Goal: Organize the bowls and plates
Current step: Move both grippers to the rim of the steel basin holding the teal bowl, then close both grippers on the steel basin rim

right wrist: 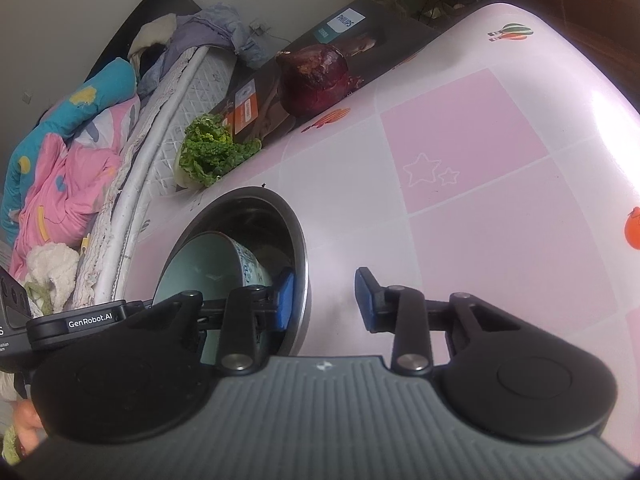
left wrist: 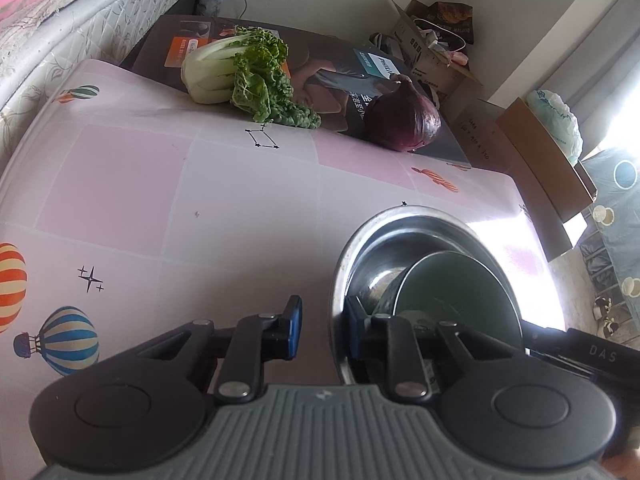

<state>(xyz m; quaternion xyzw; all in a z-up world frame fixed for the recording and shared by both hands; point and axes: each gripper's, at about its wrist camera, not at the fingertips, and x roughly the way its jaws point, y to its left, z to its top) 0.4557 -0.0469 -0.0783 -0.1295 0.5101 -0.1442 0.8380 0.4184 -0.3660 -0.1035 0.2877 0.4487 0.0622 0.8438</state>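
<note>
Left gripper (left wrist: 322, 330): jaws straddle the steel basin's (left wrist: 400, 216) rim, not pressing.
Right gripper (right wrist: 326, 298): straddles the opposite rim, gap visible.
Ceramic bowl (right wrist: 208, 264): inside the basin.
Cabbage (left wrist: 240, 76): 11 o'clock.
Red onion (left wrist: 404, 120): 1 o'clock.

I count one steel basin (left wrist: 400, 224), one bowl (right wrist: 208, 264) in it, one cabbage (left wrist: 244, 76), one onion (left wrist: 404, 120) and my two grippers (left wrist: 320, 330) (right wrist: 324, 300).
</note>
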